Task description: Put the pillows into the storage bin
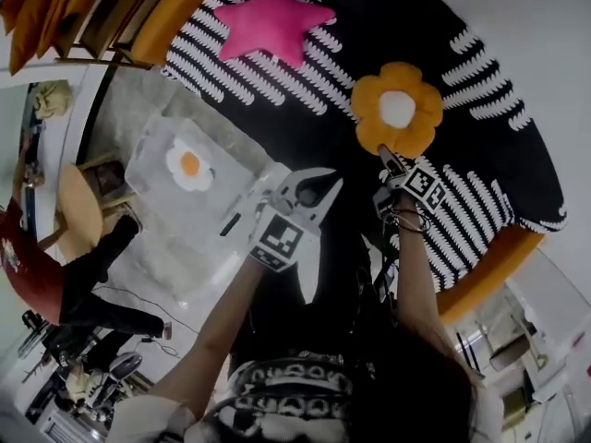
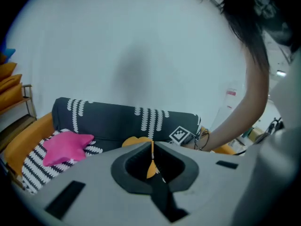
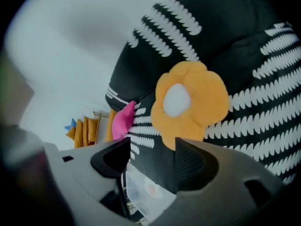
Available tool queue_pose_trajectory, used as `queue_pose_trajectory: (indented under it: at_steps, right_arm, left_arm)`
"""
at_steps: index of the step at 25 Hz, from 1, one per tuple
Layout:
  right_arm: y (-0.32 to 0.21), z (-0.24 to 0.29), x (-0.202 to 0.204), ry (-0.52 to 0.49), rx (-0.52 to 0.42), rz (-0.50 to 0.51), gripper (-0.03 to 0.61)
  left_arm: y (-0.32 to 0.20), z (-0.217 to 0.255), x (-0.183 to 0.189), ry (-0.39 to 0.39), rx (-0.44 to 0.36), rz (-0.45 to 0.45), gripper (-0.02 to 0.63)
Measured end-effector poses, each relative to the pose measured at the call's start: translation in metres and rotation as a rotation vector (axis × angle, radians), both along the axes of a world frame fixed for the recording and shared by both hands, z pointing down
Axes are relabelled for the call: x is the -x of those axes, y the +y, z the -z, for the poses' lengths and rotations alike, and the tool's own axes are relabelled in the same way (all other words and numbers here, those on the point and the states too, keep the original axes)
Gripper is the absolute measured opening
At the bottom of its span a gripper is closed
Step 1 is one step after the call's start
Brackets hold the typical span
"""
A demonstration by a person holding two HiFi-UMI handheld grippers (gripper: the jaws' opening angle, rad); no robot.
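Note:
An orange flower pillow (image 1: 397, 109) (image 3: 190, 102) and a pink star pillow (image 1: 277, 21) (image 3: 123, 119) lie on the black sofa with white patterns (image 1: 480, 72). A white flower pillow (image 1: 189, 164) lies in the clear storage bin (image 1: 152, 155) on the floor. My right gripper (image 1: 386, 157) (image 3: 151, 145) is open just below the orange pillow, with nothing between its fingers. My left gripper (image 1: 316, 179) (image 2: 151, 147) is shut and empty, held between the bin and the sofa. In the left gripper view the pink star pillow (image 2: 66, 145) sits at the sofa's left.
An orange cushion edge (image 1: 489, 266) runs along the sofa's front right. A wooden rack with orange cushions (image 1: 55, 7) stands at the top left. A person in red (image 1: 32, 266) sits at the far left beside a round table (image 1: 78, 206).

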State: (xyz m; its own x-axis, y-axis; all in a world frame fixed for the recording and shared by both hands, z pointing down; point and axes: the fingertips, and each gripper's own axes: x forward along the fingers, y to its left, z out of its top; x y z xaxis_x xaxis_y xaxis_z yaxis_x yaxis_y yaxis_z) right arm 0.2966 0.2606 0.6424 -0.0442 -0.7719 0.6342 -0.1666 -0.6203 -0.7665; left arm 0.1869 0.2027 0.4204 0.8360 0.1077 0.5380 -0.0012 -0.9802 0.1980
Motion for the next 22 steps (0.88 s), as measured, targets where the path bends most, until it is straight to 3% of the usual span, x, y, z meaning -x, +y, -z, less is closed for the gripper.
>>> queue_pose_trajectory:
  at_steps: [5,11,16,22]
  right_arm:
    - [0.02,-0.07,-0.01,-0.155,0.024,-0.187,0.338]
    - [0.02,-0.136,-0.01,-0.284,0.051,-0.369,0.39]
    - [0.016,-0.159,-0.008,-0.288,0.081,-0.297,0.383]
    - [0.006,-0.141,-0.019,-0.264,0.035,-0.237,0.212]
  left_arm:
    - [0.008,-0.036,-0.037,-0.047,-0.002,-0.052,0.012]
    - [-0.011,-0.079,-0.035,-0.134,-0.006,-0.016,0.012]
    - [-0.016,-0.095,-0.034,-0.165,0.009,0.031,0.012]
    - [-0.011,-0.087,-0.03,-0.149,0.016,0.063,0.012]
